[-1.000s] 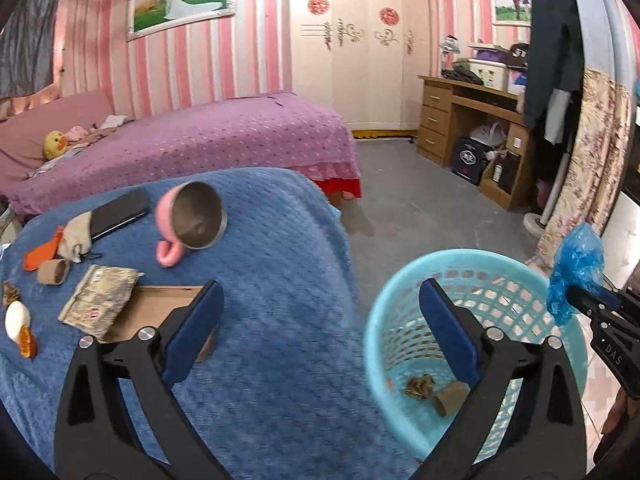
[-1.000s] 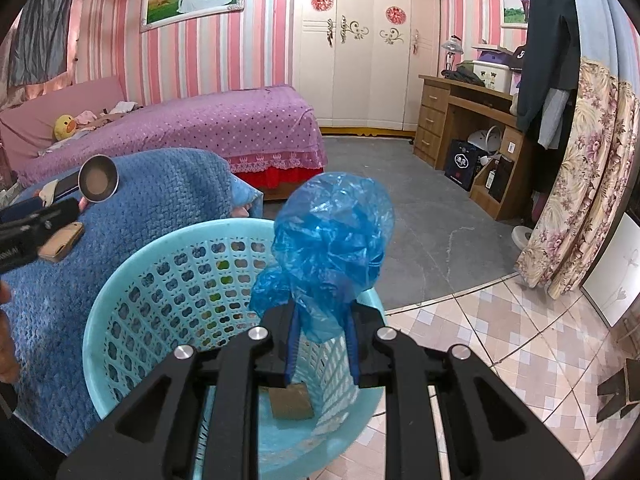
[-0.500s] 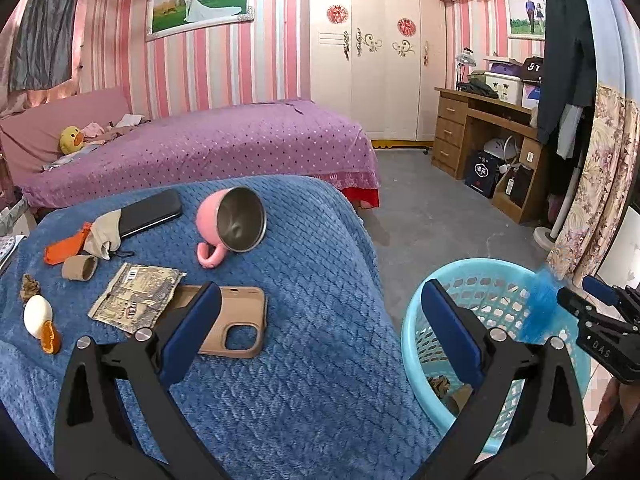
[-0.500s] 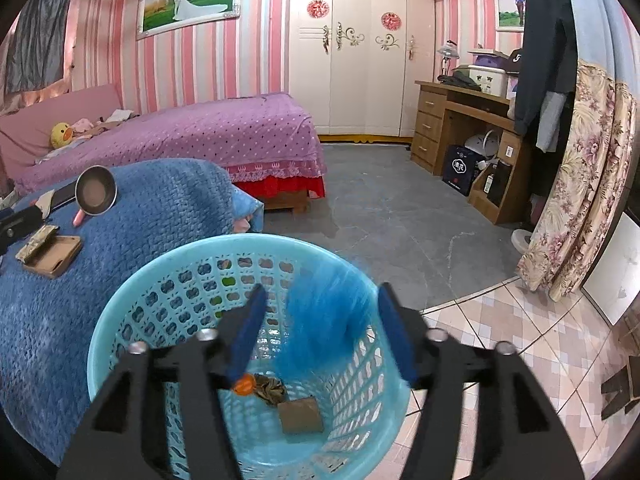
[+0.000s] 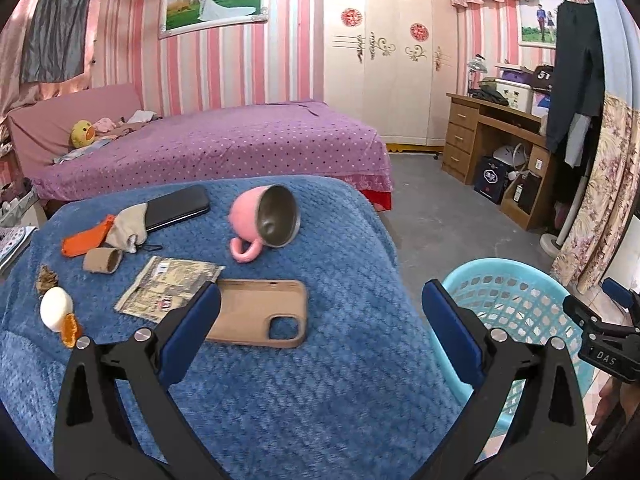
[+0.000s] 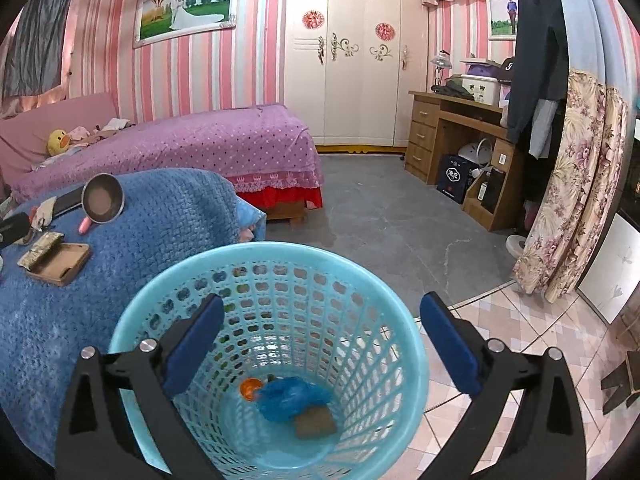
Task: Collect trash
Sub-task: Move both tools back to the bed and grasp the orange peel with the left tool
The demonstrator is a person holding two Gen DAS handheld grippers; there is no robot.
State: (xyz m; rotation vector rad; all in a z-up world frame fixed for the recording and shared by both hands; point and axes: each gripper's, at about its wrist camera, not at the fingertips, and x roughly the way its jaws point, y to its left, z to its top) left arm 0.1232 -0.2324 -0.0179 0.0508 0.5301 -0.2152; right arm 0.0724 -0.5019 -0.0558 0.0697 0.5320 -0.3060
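A light blue mesh basket (image 6: 280,264) stands on the floor beside the blue-covered table. At its bottom lie a crumpled blue plastic bag (image 6: 290,398), a brown scrap and an orange bit. My right gripper (image 6: 320,344) hangs over the basket, its jaws opening wide with nothing between them. My left gripper (image 5: 320,336) is open and empty above the blue blanket (image 5: 320,380). On the blanket lie a printed wrapper (image 5: 170,288), a cardboard tube (image 5: 102,261), an egg (image 5: 56,307) with orange peel, and a brown crumb. The basket (image 5: 516,280) shows at right in the left wrist view.
Also on the blanket: a tan phone case (image 5: 260,312), a pink cup (image 5: 266,224) on its side, a black phone (image 5: 176,207), a beige pouch and an orange tool. A purple bed (image 5: 224,148) lies behind, a wooden desk (image 5: 500,148) at right.
The right gripper opened and the blue bag dropped into the basket. The left gripper swung left, from over the basket's edge to over the blanket.
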